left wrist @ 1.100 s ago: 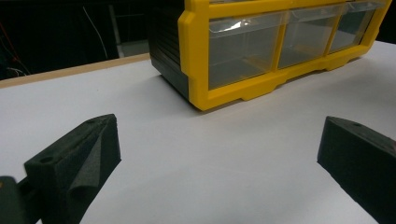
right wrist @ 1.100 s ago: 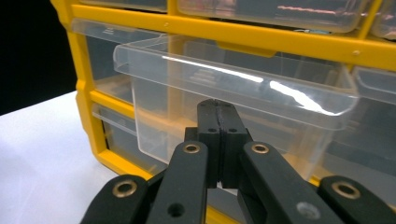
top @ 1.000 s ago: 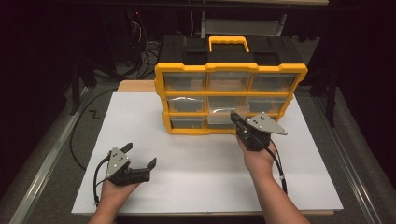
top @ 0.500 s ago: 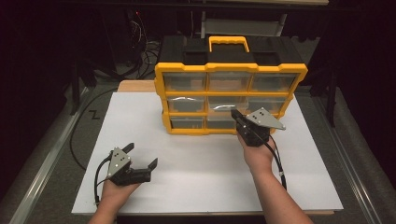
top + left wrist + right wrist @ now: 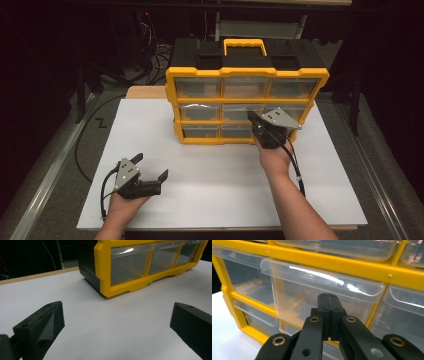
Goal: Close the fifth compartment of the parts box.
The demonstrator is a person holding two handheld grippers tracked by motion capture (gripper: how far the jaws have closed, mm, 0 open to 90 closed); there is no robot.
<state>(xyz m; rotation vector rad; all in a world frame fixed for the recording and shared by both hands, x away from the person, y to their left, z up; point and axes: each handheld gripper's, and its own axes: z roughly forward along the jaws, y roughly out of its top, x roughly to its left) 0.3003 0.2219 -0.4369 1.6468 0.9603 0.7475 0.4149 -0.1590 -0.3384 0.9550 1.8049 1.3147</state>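
White table (image 5: 210, 200) lies nearest, where the left tool (image 5: 150, 176) rests with jaws wide apart and nothing between them. Farther on, the right tool (image 5: 328, 298), jaws pressed together on nothing, has edged closer to the organizer (image 5: 247, 90) over the last second; its tip now sits at the middle-row clear drawer (image 5: 312, 290), probably ready to pull or push it.

Both grippers black: left gripper (image 5: 150, 169) and right gripper (image 5: 252, 119) each carry a grey three-cornered plate on top, black cable trailing back. Brass-coloured rivets on right's linkage arms. Forearms bare, no sleeves.
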